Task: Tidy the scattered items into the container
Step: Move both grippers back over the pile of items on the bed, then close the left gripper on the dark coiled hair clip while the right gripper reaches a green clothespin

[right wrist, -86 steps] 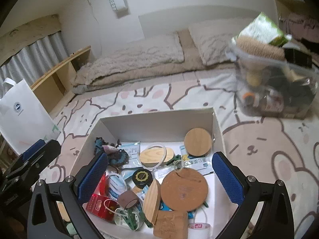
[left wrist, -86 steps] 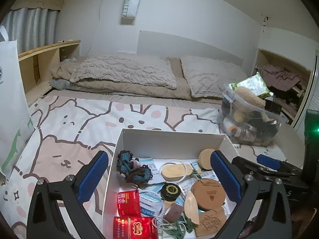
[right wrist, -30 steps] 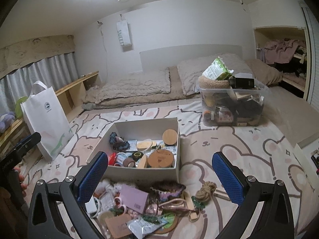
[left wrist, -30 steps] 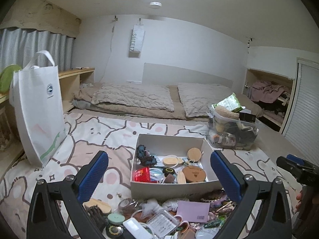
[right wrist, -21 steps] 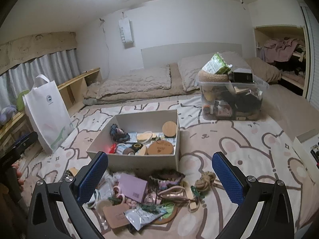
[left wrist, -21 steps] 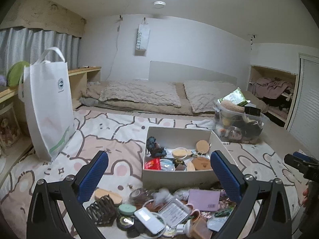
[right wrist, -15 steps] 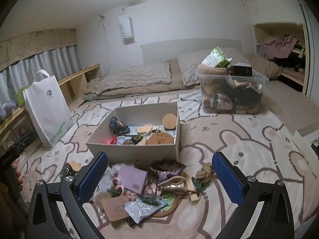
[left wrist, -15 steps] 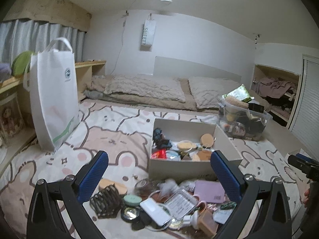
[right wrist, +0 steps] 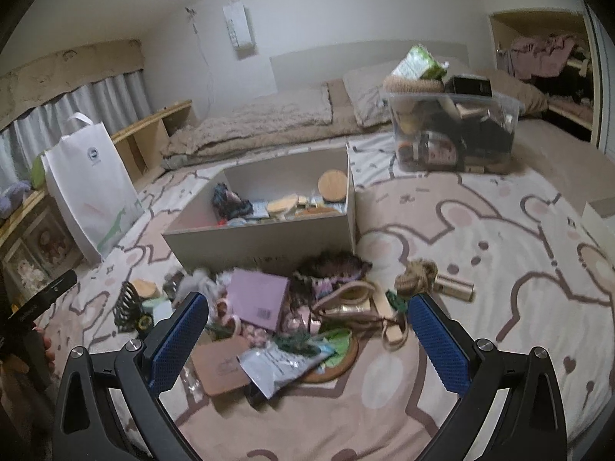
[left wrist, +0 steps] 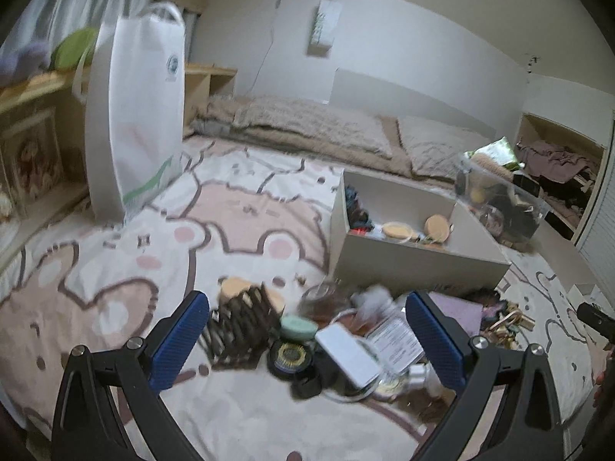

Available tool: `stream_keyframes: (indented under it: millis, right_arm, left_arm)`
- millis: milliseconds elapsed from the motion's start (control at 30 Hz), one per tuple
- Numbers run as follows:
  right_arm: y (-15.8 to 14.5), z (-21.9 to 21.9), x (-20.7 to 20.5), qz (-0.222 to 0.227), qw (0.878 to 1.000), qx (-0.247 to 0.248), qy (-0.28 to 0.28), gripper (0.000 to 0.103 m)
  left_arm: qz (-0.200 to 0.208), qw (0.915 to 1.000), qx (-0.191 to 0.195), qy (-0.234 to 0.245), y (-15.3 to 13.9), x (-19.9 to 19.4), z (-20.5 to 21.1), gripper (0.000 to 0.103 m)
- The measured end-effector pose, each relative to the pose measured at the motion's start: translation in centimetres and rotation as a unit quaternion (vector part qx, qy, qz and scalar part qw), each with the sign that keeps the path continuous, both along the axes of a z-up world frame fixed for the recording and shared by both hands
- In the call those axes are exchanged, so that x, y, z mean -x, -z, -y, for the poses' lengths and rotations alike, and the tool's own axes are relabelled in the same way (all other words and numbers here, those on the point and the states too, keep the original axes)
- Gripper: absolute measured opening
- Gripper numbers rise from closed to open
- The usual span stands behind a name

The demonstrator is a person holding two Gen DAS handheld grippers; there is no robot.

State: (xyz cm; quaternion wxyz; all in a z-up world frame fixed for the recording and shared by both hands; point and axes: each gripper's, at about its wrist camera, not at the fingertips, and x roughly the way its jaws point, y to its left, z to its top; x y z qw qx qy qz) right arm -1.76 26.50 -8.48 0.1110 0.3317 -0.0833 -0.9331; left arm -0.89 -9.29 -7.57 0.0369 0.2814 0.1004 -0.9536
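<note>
A white open box sits on the bear-print bedspread and holds several small items. In front of it lies a heap of scattered things: a dark spiky rack, a green round tin, a white flat case, a lilac card, a rope knot, a foil packet. My left gripper is open and empty above the heap's left part. My right gripper is open and empty above its middle.
A white tote bag stands at the left by a wooden shelf. A clear tub full of things stands behind the box on the right. Pillows and a blanket lie at the back.
Both grippers have pulled back from over the box and come lower toward the scattered heap in front of it. The left one has also shifted left. Both stay open.
</note>
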Motion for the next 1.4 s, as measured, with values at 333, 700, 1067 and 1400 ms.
stream_keyframes:
  millis: [333,700,1067,1400]
  right_arm:
    - [3.8,-0.7,0.5,0.039,0.999,-0.009,0.011,0.103]
    - [8.3,-3.4,1.5,0.050,0.992,-0.103,0.059,0.103]
    - [12.6,-4.6,3.1,0.081,0.983,-0.145,0.073,0.103]
    - [13.2,-2.9,5.3,0.114,0.975,-0.180,0.062,0.103]
  left_arm:
    - [0.044,0.9989,-0.004,-0.013,4.3,0.3,0.9,0.103]
    - [0.102,0.9943,0.000,-0.032,9.3,0.5,2.7,0.103]
    - [0.134,0.9901,0.009,-0.041,13.0,0.8,3.6,0.103]
    - [0.148,0.9871,0.041,-0.045,14.4,2.0,3.5,0.103]
